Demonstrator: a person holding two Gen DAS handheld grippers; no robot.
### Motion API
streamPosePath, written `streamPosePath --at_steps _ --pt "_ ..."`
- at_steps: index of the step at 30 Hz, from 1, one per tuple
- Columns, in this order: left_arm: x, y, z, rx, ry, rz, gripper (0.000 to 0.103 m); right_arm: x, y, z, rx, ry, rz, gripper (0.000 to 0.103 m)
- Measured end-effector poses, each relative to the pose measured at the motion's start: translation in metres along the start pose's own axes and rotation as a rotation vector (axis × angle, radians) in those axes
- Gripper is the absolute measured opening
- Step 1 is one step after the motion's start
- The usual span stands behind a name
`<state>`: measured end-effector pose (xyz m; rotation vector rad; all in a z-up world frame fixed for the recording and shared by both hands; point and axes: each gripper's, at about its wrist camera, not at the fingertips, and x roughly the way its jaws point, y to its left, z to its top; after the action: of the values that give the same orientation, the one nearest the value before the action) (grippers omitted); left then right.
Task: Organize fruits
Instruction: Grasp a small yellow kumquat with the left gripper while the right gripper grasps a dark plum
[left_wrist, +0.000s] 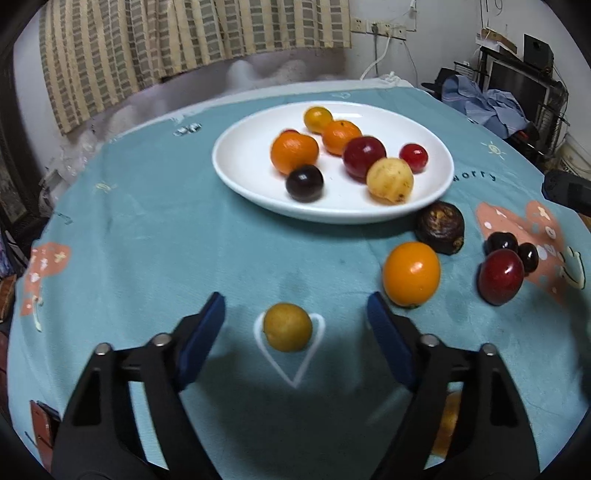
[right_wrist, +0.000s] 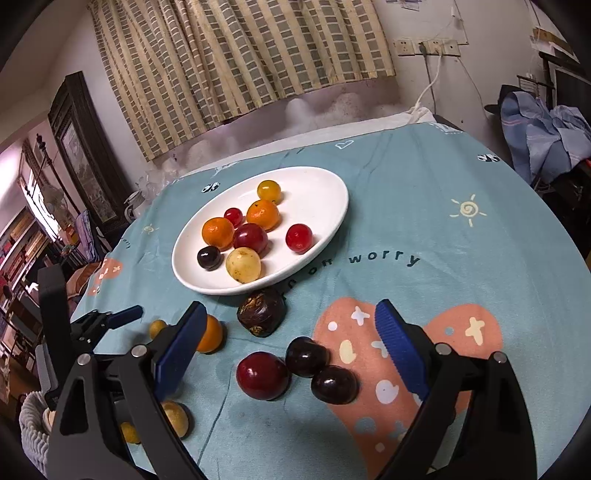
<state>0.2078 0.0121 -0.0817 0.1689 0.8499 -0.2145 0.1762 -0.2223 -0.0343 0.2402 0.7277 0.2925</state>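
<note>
A white plate (left_wrist: 243, 177) holds several fruits: oranges, red and dark cherries, a pale yellow fruit (left_wrist: 389, 181). It also shows in the right wrist view (right_wrist: 325, 199). My left gripper (left_wrist: 295, 314) is open, with a small yellow fruit (left_wrist: 287, 326) on the cloth between its fingers. An orange fruit (left_wrist: 411, 274), a dark brown fruit (left_wrist: 440, 227) and red and dark cherries (left_wrist: 501, 276) lie to its right. My right gripper (right_wrist: 290, 317) is open above a red cherry (right_wrist: 262, 374) and two dark cherries (right_wrist: 306, 356). The left gripper (right_wrist: 125, 317) shows at the left.
The round table has a teal printed cloth (left_wrist: 147, 221). Two more yellow fruits (right_wrist: 175, 417) lie near the front left edge. A curtain (right_wrist: 240, 62) and wall stand behind; clothes on a rack (right_wrist: 543, 136) are at the right.
</note>
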Motion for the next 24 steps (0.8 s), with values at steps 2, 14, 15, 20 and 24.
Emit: streamPosePath --at_steps 2,14,15,20,24 --pt "0.005 0.002 -0.001 -0.010 0.023 -0.018 0.057 0.000 0.001 -0.001 -0.010 0.002 -0.001 0.092" --pt "0.009 0.009 -0.003 -0.062 0.036 -0.045 0.031 -0.005 -0.010 -0.031 -0.066 0.077 -0.056 0.076" --pt "0.009 0.008 -0.003 -0.060 0.037 -0.042 0.031 -0.004 -0.012 -0.034 -0.071 0.087 -0.063 0.072" --pt "0.009 0.007 -0.003 -0.053 0.038 -0.034 0.031 0.009 -0.008 -0.044 -0.119 0.139 -0.085 0.057" --pt "0.008 0.004 -0.003 -0.041 0.037 -0.019 0.031 0.017 -0.007 -0.048 -0.143 0.160 -0.099 0.043"
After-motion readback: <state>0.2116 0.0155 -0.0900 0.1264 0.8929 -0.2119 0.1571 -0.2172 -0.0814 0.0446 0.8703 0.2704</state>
